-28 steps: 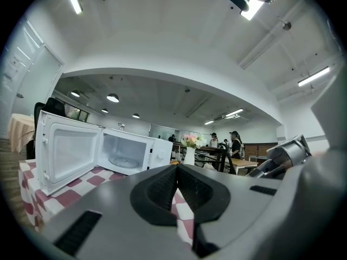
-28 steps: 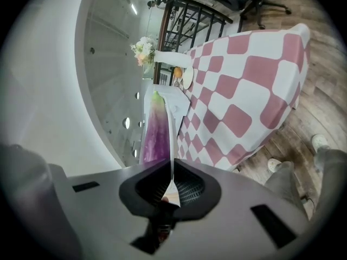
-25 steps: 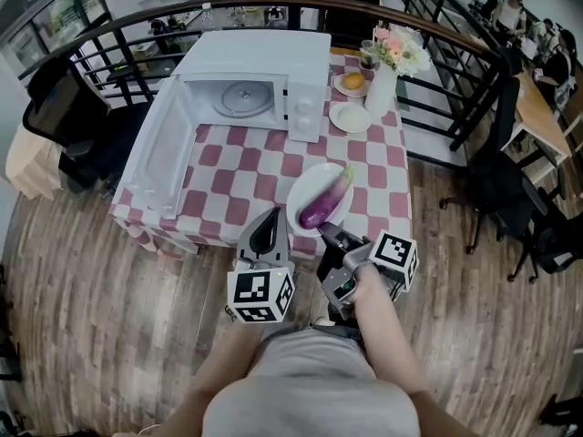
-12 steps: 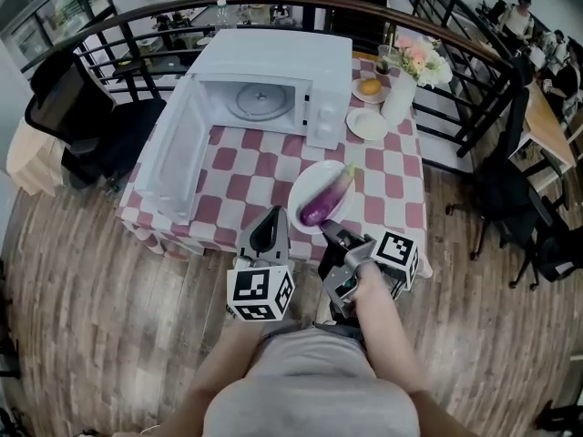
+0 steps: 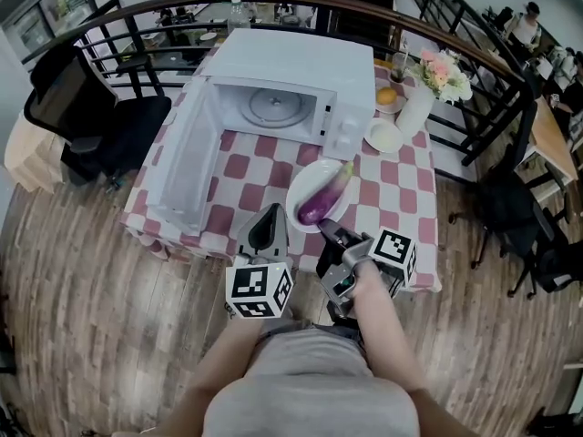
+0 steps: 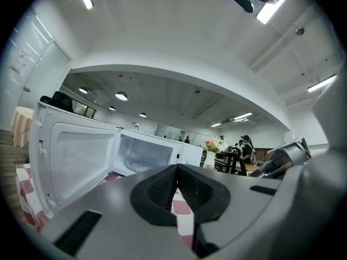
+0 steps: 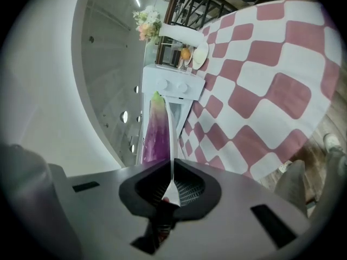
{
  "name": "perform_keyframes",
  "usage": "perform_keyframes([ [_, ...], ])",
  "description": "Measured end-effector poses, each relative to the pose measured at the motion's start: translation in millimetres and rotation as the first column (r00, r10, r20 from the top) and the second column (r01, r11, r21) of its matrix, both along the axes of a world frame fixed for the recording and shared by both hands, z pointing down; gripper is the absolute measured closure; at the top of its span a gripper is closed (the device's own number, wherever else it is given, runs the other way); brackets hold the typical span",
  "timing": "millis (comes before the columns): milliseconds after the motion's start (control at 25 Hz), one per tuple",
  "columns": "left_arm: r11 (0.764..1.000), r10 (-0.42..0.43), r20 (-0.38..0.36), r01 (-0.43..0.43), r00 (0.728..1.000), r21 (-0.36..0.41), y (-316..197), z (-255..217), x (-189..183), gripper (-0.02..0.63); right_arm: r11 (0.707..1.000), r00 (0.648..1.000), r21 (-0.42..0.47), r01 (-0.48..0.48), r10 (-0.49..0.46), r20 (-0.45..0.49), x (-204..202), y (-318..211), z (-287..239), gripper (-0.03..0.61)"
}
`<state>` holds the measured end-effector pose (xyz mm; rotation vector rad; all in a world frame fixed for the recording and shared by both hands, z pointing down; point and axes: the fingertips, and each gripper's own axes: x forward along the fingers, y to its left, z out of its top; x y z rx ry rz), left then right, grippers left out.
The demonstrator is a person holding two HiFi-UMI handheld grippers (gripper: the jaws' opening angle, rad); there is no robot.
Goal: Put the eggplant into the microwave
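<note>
Seen from above, nearest the person, the left gripper (image 5: 265,229) has its jaws together with nothing between them. Just to its right, at 3 o'clock, the right gripper (image 5: 326,229) is clamped on the near rim of a white oval plate (image 5: 297,197).

The eggplant (image 5: 322,198) lies lengthwise in that plate, purple, with its pale green stem end pointing to 1 o'clock. The plate is over the near right part of the checked desk (image 5: 264,176); whether it rests on the cloth or hangs clear of it cannot be told.

The eggplant is likely fairly light and firm, with smooth, glossy skin that could slip in the jaws. It is long and round, so it may roll if the plate tips. If picked up directly, the thick purple middle looks the safest place to hold, gripped across its width.

At 11 o'clock from the plate stands the white microwave (image 5: 291,62), its door (image 5: 187,162) swung fully open to the left. Inside is only a glass turntable (image 5: 273,107).

Right of the microwave is an empty small plate (image 5: 383,137). Beyond it, a second dish holds an orange (image 5: 387,96). A white vase (image 5: 414,109) holds pink flowers (image 5: 446,73).
</note>
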<state>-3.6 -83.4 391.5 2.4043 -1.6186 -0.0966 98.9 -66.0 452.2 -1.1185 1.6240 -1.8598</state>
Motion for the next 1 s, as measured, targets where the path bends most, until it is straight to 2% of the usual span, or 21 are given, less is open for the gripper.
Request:
perform_keyframes([
  [560,1.0,-0.003,-0.01,0.003,1.0,-0.014,-53,6,-50,0.611,0.999,0.999,0.0,0.043,-0.043,-0.01,-60,-57,6,0.543],
  [1000,1.0,-0.014,-0.023,0.013,1.0,-0.025,-85,12,-97,0.611,1.0,1.0,-0.003,0.009,-0.009,-0.018,-98,-99,17,0.542],
])
